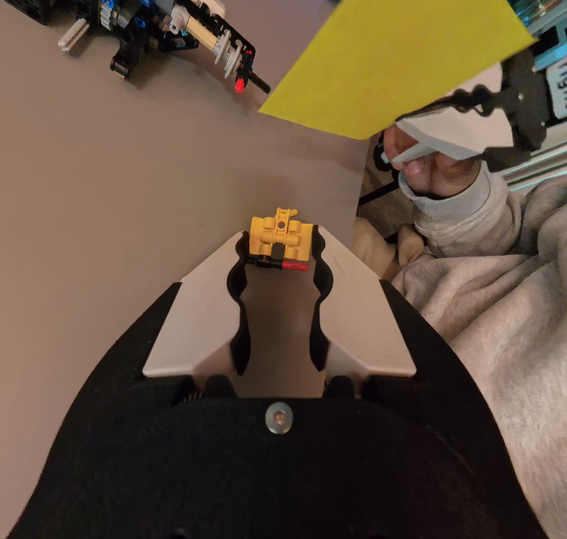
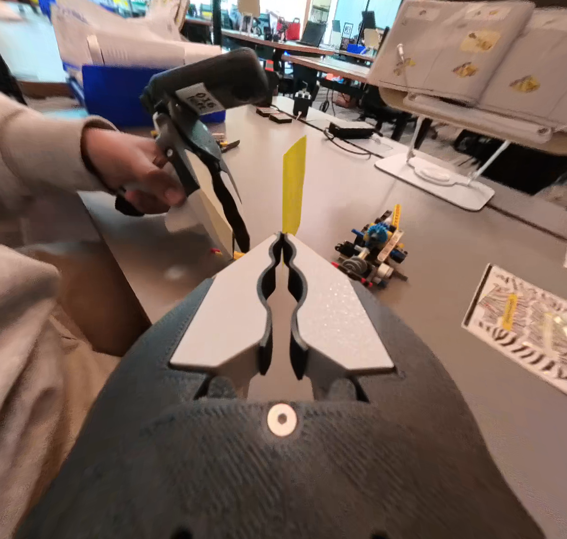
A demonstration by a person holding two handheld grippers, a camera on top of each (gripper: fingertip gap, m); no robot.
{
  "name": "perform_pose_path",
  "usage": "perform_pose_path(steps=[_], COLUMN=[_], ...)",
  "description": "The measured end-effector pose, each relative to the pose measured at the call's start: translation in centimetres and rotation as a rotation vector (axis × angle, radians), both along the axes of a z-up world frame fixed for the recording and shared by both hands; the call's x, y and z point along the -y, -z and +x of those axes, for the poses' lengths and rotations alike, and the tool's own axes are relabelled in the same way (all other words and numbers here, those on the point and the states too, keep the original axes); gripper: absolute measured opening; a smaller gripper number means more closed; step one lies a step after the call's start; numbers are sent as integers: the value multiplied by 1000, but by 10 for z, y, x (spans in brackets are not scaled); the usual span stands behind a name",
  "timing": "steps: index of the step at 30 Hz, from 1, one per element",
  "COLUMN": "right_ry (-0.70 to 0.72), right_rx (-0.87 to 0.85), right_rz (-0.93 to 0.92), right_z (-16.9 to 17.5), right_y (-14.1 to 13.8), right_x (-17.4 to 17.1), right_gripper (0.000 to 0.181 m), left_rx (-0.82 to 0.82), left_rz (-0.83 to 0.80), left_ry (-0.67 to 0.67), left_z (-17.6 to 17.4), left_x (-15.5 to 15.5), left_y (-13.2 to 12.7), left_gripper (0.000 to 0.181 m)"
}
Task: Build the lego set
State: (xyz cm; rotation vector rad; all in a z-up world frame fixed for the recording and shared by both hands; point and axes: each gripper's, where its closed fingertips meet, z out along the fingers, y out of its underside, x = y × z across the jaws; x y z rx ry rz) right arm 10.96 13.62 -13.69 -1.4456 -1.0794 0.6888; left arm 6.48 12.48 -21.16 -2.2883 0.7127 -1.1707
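My left gripper (image 1: pixel 279 233) points down at the table with its jaws closed on the sides of a small yellow lego sub-assembly (image 1: pixel 270 242). A black and red pin (image 1: pixel 277 264) sticks out of the piece. The piece rests on the grey table (image 1: pixel 122 217) near its edge. My right gripper (image 2: pixel 283 237) is shut on a flat yellow sheet (image 2: pixel 294 186) and holds it in the air. The sheet (image 1: pixel 399 54) and the right gripper (image 1: pixel 395 140) also show at the upper right of the left wrist view. The left gripper (image 2: pixel 237 249) shows left of centre in the right wrist view.
The partly built lego model (image 1: pixel 171 24) (image 2: pixel 371 254) stands farther out on the table. An instruction booklet (image 2: pixel 521 324) lies at the right. An open manual on a stand (image 2: pixel 460 58) is behind it. The table edge (image 1: pixel 362 186) and the person's sleeve (image 1: pixel 460 211) are close by. About 9 cm separates my left fingertips from my right.
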Motion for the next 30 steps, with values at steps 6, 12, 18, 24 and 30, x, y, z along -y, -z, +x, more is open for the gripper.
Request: perform_pose_path(steps=[6, 12, 18, 24, 30], right_ry=[12, -46, -39, 56, 278], right_rx=[58, 304, 423, 251, 170], right_rz=[-79, 222, 384, 298, 274], right_z=[1, -17, -17, -5, 41], right_y=[18, 33, 39, 9, -38], right_x=[-5, 16, 19, -2, -79], right_gripper=[0, 0, 0, 0, 0], left_rx=[61, 202, 290, 283, 257], left_rz=[52, 80, 65, 86, 96], left_ry=[16, -88, -227, -231, -210], left_z=[2, -17, -48, -46, -43], left_x=[-1, -21, -42, -42, -39], left_y=[-13, -32, -43, -45, -42], left_gripper=[40, 40, 40, 40, 40])
